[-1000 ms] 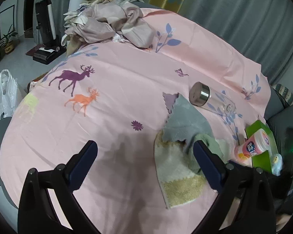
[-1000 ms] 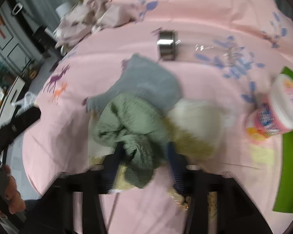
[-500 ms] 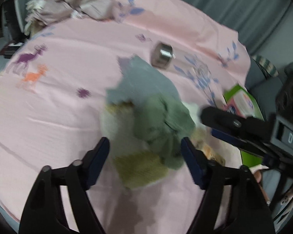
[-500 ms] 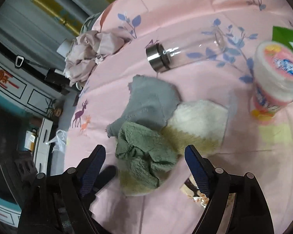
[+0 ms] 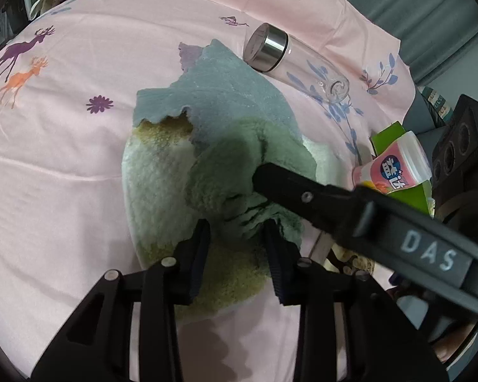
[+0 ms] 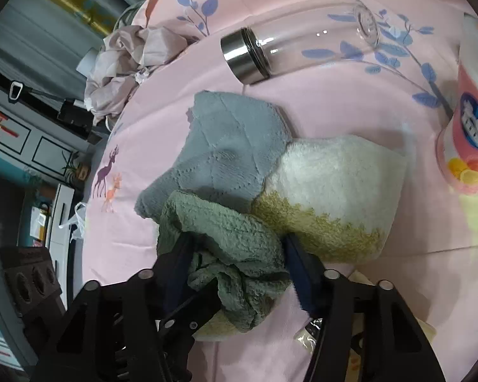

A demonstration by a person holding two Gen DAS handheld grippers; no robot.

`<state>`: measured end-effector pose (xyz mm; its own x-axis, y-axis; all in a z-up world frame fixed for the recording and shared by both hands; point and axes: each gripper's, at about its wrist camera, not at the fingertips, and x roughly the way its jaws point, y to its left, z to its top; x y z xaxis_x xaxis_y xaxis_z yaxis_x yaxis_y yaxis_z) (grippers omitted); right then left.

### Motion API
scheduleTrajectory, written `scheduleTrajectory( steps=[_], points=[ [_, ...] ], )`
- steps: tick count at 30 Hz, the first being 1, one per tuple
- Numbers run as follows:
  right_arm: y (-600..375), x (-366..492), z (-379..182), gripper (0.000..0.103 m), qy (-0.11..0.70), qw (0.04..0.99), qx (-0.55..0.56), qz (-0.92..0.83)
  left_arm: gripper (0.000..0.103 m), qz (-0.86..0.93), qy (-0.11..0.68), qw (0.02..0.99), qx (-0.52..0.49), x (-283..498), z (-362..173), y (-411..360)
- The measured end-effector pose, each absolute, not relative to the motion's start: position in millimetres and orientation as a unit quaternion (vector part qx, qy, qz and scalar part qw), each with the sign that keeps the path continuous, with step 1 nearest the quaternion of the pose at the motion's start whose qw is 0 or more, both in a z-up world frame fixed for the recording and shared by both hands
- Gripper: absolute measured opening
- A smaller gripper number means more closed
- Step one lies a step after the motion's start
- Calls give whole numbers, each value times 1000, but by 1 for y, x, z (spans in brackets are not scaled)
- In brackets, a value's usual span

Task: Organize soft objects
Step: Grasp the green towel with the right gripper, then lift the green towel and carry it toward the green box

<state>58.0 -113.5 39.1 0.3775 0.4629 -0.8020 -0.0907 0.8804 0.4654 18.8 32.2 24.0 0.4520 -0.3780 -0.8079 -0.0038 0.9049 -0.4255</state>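
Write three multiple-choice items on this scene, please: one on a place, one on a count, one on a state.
1. The green cloth lies
A. on the other cloths
B. under the glass bottle
C. on the floor

2. Cloths in the pile:
A. one
B. three
C. five

3. The bottle is
A. upright
B. hanging
C. on its side

Key: 1 A, it rests on the grey cloth and the white-and-yellow cloth; 2 B, green, grey, white-and-yellow; 3 C, it lies flat on the pink sheet.

Our left tongs [image 5: 237,251] and right tongs [image 6: 237,267] are matte black, with dark blue ribbed pads [image 5: 274,261], silver screws, and white "DAS" lettering on one arm.
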Motion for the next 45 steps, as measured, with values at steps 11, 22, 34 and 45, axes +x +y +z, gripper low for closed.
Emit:
scheduleTrajectory(
  steps=[11,22,34,45],
  points=[
    [-103,40,68,27,495,825,159,223,13,-127,455,866,-166,11,49,29],
    [-99,15,118,27,381,875,141,264,13,-132,328,927,-125,-17,95,30],
    [-107,-11,159,27,298,901,141,281,12,-143,254,952,-98,-34,134,26],
    [-168,-32,207,27,240,926,151,249,12,-182,209,958,-68,-42,179,-35]
  ],
)
